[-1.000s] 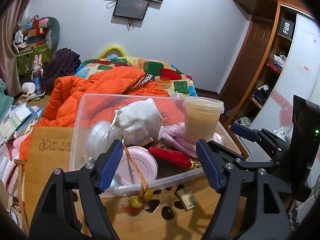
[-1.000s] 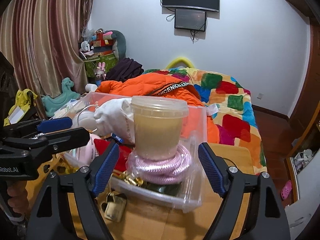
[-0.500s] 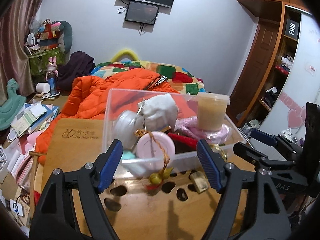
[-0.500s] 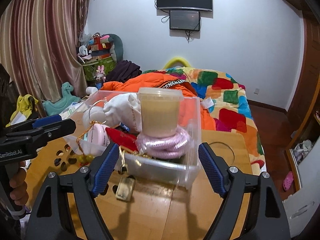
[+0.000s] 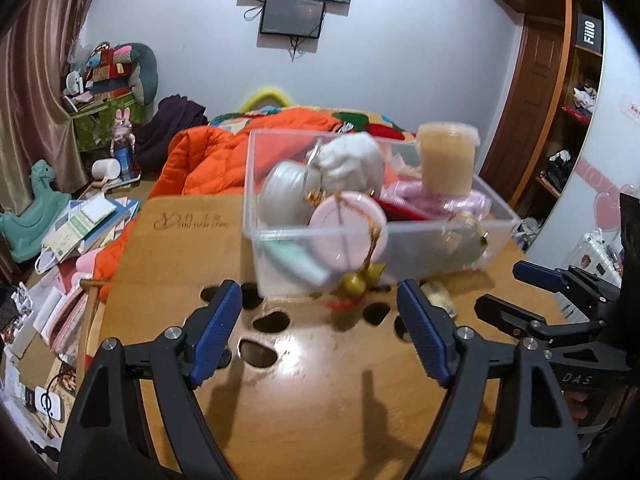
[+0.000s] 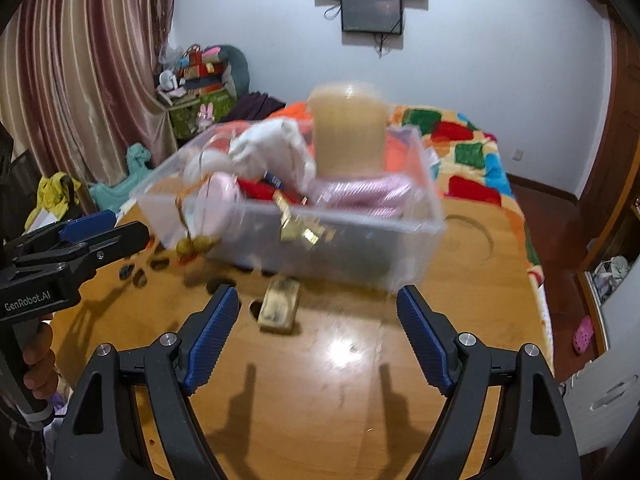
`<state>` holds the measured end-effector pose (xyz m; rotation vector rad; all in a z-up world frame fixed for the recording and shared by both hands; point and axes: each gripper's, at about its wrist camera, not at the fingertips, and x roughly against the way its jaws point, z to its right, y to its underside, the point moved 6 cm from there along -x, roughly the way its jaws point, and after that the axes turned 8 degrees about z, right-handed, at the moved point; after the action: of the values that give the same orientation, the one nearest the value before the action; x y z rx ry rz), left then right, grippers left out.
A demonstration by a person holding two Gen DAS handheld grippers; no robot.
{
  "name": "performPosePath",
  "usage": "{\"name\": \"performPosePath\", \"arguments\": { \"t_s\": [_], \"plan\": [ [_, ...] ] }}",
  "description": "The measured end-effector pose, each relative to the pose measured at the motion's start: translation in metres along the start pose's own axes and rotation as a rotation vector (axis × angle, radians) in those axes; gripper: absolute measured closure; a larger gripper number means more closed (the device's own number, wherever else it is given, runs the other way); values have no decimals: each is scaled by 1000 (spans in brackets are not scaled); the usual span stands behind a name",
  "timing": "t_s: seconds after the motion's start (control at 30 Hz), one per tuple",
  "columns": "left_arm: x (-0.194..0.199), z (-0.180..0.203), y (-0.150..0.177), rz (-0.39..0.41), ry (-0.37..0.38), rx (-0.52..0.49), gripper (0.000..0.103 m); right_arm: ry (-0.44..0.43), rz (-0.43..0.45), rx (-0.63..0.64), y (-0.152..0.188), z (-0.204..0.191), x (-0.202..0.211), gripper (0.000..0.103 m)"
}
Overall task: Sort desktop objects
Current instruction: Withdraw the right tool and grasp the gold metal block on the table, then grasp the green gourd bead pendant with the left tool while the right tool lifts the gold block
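A clear plastic bin (image 5: 424,250) stands on the wooden table (image 5: 320,392), ahead of both grippers. It holds a lidded jar of yellowish stuff (image 5: 446,160), a white cloth bundle (image 5: 354,164), a pink round case (image 5: 348,236) and a pink coiled cord (image 6: 360,194). A gold charm on a cord (image 5: 354,282) hangs over its front wall. A small gold block (image 6: 280,306) lies on the table before the bin (image 6: 360,250). My left gripper (image 5: 319,288) is short of the bin, its jaws opening with nothing between them. My right gripper (image 6: 318,294) is open and empty.
The tabletop (image 6: 340,384) has several cut-out holes (image 5: 258,354) near the left gripper. Behind it lies a bed with an orange jacket (image 5: 208,160) and a patchwork blanket (image 6: 460,148). Books and papers (image 5: 80,224) pile up at the left. A hand (image 6: 38,372) holds the left gripper's handle.
Both grippers have drawn back from the bin, which now stands farther ahead of them. More bare table shows in front of each pair of fingers.
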<state>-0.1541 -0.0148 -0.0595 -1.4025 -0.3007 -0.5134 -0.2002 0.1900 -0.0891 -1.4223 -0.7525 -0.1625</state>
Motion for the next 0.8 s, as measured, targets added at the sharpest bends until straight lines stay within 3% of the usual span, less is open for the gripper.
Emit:
{"name": "performPosePath", "arguments": {
  "t_s": [0.2,0.3,0.37,0.5,0.57,0.8],
  "plan": [
    [-9,-9,10,-18,-6,31,23,8,-57,42,9,-12,-28,29],
    [-13,-11,11,-25,5,50,23,10,-82,93,11,-22,-40,42],
    [-15,-9,11,-26,11,47,23,-6,-110,98,14,-25,-48,57],
    [-19,-1,10,-27,19,30,23,-24,-114,100,12,-24,-50,65],
    [-22,4,11,-33,23,23,23,-20,-110,112,11,-23,-50,81],
    [-35,23,12,-58,22,9,31,-56,-86,73,11,-11,-38,82]
  ]
}}
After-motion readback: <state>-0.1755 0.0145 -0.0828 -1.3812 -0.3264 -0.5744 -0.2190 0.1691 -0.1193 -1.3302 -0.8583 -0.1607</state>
